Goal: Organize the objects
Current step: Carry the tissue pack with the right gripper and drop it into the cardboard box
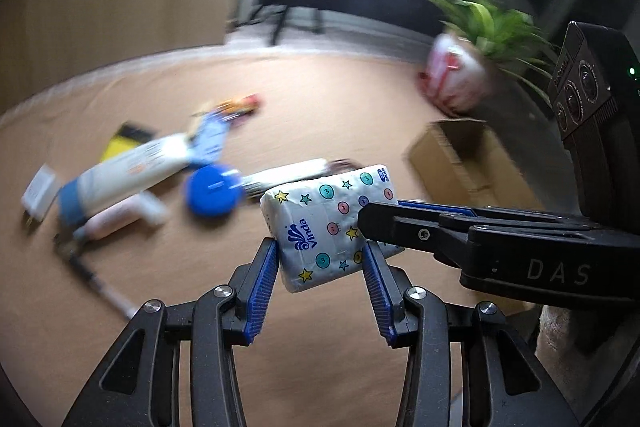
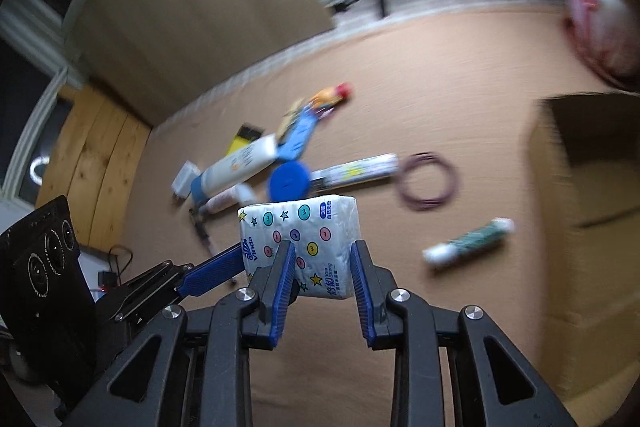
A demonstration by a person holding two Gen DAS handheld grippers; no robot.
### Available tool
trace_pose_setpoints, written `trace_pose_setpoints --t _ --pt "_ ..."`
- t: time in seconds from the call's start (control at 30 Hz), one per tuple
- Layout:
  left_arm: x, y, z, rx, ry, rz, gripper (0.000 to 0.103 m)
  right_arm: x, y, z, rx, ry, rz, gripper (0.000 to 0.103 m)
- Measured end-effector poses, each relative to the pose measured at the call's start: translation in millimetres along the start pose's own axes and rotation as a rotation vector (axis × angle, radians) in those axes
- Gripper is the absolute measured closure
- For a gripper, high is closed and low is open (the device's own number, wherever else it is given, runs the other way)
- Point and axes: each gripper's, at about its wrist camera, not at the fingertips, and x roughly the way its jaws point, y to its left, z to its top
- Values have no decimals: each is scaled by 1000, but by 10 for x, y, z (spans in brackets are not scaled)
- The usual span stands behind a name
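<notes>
Left wrist: tissue pack (image 1: 332, 227) between both grippers' fingers (image 1: 262, 283)

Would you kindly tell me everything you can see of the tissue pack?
The tissue pack is a small, soft white plastic-wrapped block printed with stars, coloured numbered dots and blue Vinda lettering. It hangs tilted above the tan table, clamped between the left gripper and the right gripper at once, their blue ribbed pads pressing its sides.

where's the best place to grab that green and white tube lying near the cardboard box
Grip the green and white tube across its narrow middle, coming from above with the fingers either side of its long axis. It lies flat on the table with bare surface all round, clear of the cardboard box. Both grippers are occupied: the left gripper and right gripper are shut on the tissue pack.
</notes>
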Motion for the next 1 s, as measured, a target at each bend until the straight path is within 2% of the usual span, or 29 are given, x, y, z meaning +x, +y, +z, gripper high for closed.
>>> trace_pose_setpoints --t 0.27,0.4,0.57,0.73,0.8,0.83,0.87,1.0 --pt "253 -1033 160 157 3 -108 57 -754 -734 -126 109 -119 -104 76" --pt "411 -1492 185 220 15 -147 57 -992 -1062 -204 172 -154 -136 76" --pt "615 -1824 183 266 36 -162 57 -1108 -1334 -274 226 -172 -157 76" --pt "740 -1946 180 288 56 -157 55 -1138 -1423 -318 233 -183 -174 76" --pt "756 -1941 196 276 67 -148 45 -1145 -1427 -333 223 -194 -197 69" --pt "749 -1905 207 267 67 -144 36 -1137 -1422 -337 222 -197 -214 52" --pt "727 -1883 213 258 56 -142 34 -1130 -1413 -346 224 -207 -225 40" --pt "634 -1762 200 256 39 -110 34 -1117 -1397 -355 212 -218 -224 39"
